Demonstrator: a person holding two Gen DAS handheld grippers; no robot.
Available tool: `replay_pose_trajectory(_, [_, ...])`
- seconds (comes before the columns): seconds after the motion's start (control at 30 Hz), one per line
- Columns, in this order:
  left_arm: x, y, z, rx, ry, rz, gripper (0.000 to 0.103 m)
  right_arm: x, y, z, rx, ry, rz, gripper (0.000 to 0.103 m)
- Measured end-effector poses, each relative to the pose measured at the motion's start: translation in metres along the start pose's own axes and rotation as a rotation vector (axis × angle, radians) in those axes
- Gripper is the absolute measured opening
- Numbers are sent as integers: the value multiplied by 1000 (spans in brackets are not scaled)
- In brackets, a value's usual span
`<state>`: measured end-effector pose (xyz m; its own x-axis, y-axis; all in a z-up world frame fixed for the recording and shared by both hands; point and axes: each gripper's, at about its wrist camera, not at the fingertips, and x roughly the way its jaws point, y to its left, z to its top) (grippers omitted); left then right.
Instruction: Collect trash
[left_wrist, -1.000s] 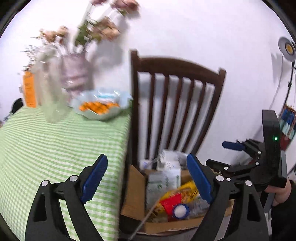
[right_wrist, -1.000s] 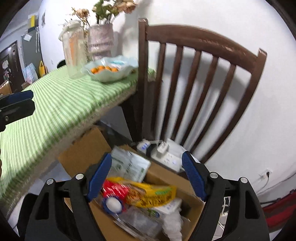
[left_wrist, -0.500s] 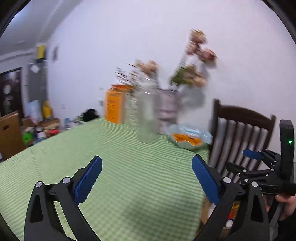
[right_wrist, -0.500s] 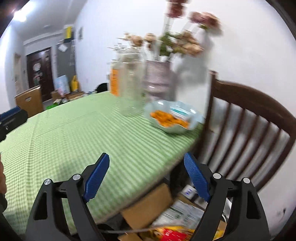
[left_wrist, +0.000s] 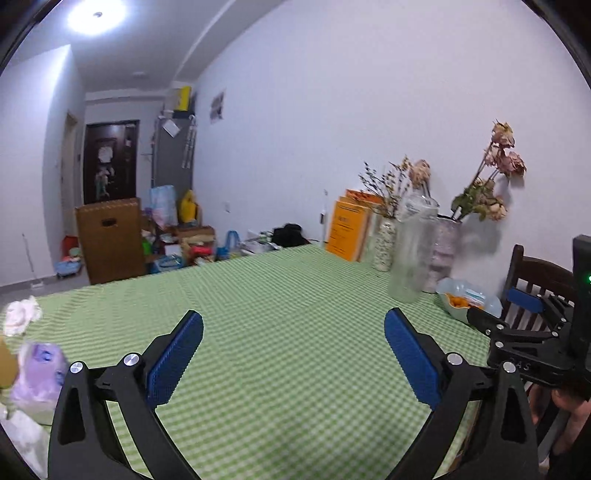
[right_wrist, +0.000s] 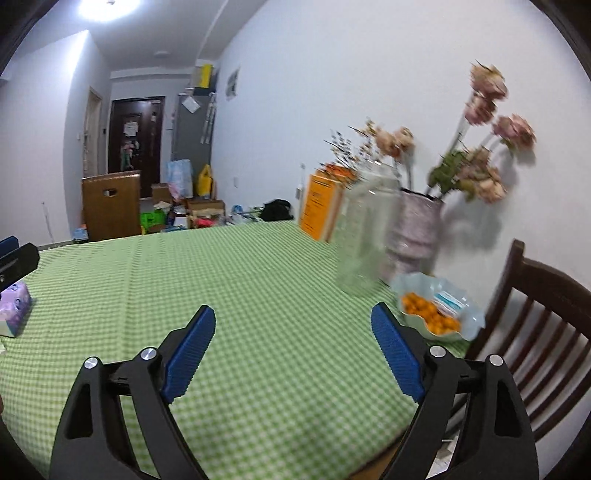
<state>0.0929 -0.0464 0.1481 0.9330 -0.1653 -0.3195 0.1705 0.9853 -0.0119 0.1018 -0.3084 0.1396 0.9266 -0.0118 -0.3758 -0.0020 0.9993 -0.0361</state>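
From my remote seat, both handheld grippers hang above a worktop (left_wrist: 295, 295) covered in green checked cloth. Far left in the left wrist view, a crumpled white tissue (left_wrist: 20, 317) lies near the cloth's edge, and nearer me a lilac tissue pack (left_wrist: 38, 373) sits beside blurred pale scraps I cannot identify. The crumpled tissue looks like the trash to collect. The left gripper (left_wrist: 293, 354) has its jaws spread wide, nothing between the blue pads. The cloth in front of it is bare. The right gripper (right_wrist: 293, 350) likewise holds its jaws wide apart with nothing in them. Further right stand a clear glass jar (right_wrist: 360, 236), an orange box (right_wrist: 319, 206), a vase of dried flowers (right_wrist: 413, 232) and a pale bowl of small orange fruit (right_wrist: 436, 314), with a dark wooden chair (right_wrist: 535, 325) at the corner. No bin shows in either view. I judge the step in hand to be looking for litter; the next move calls for swinging left toward the tissue and closing gently on it.
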Motion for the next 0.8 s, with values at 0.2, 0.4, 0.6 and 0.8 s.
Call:
replay_pose_trajectory(0.2, [-25,33,-13,-19,0,34,95,-13,31,-2,15,-18,35,84])
replay_pose_trajectory(0.4, [-51,55,-33,7,-12,14,95,-31,61,-22,29,-14,58,84])
replay_pose_trajectory(0.6, [-67,63,-46,37,-10,-109,95,-63,80,-45,41,-8,28,84])
replay_pose_trajectory(0.8, [-81,57,-65,66,37,-165,95,-95,84,-70,111,17,-59,87])
